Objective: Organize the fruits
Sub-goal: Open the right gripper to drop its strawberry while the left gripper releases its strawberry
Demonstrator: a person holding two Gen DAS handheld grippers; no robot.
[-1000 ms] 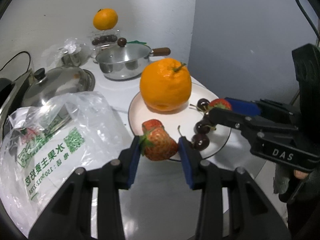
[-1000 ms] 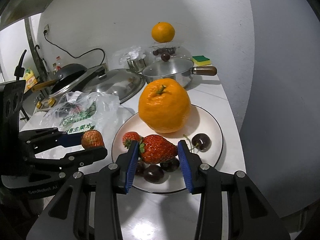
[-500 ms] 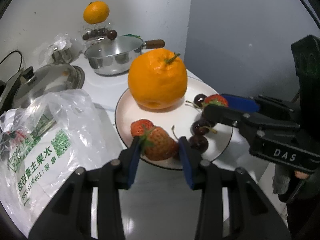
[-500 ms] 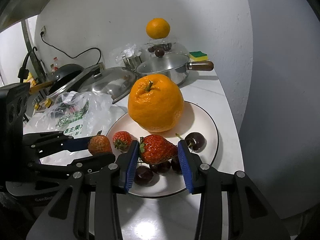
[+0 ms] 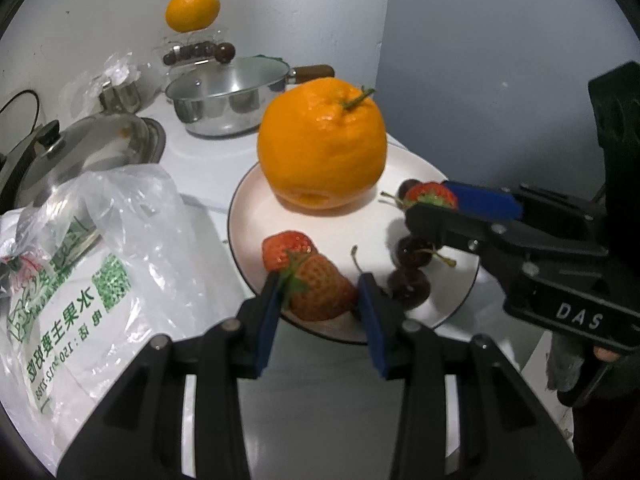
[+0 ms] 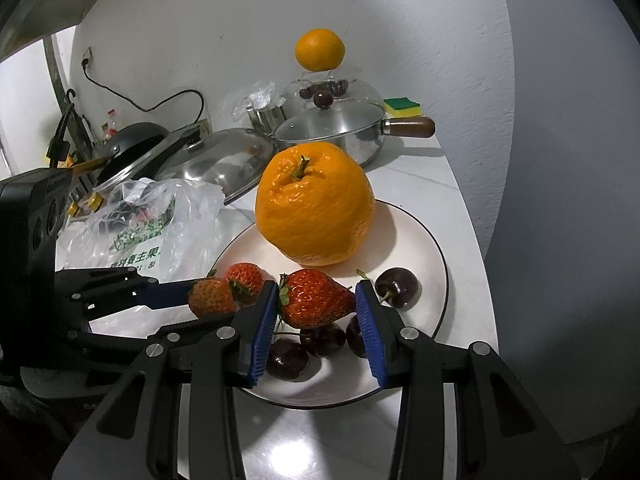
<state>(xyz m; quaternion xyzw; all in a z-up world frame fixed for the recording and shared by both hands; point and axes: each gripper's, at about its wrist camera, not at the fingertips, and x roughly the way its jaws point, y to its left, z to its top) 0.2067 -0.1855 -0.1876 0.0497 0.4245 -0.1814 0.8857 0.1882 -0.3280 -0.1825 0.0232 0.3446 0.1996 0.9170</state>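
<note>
A white plate (image 5: pixel 240 208) (image 6: pixel 416 240) carries a large orange (image 5: pixel 322 148) (image 6: pixel 314 208), a loose strawberry (image 5: pixel 288 246) (image 6: pixel 244 278) and several dark cherries (image 5: pixel 408 284) (image 6: pixel 396 286). My left gripper (image 5: pixel 320 292) (image 6: pixel 212 298) is shut on a pale strawberry (image 5: pixel 320 296), low over the plate's near rim and right beside the loose one. My right gripper (image 6: pixel 316 300) (image 5: pixel 430 200) is shut on a red strawberry (image 6: pixel 316 300), held just above the cherries at the plate's other side.
A printed plastic bag (image 5: pixel 100 272) lies left of the plate. Behind stand a lidded steel pot (image 5: pixel 228 100), a glass lid (image 5: pixel 80 148) and a small orange (image 5: pixel 193 8) atop a clear box of cherries. A sponge (image 6: pixel 402 106) sits by the wall. The counter edge runs close past the plate.
My left gripper has moved forward and down with its strawberry, from short of the plate to over its near rim. The right gripper has stayed about where it was.
</note>
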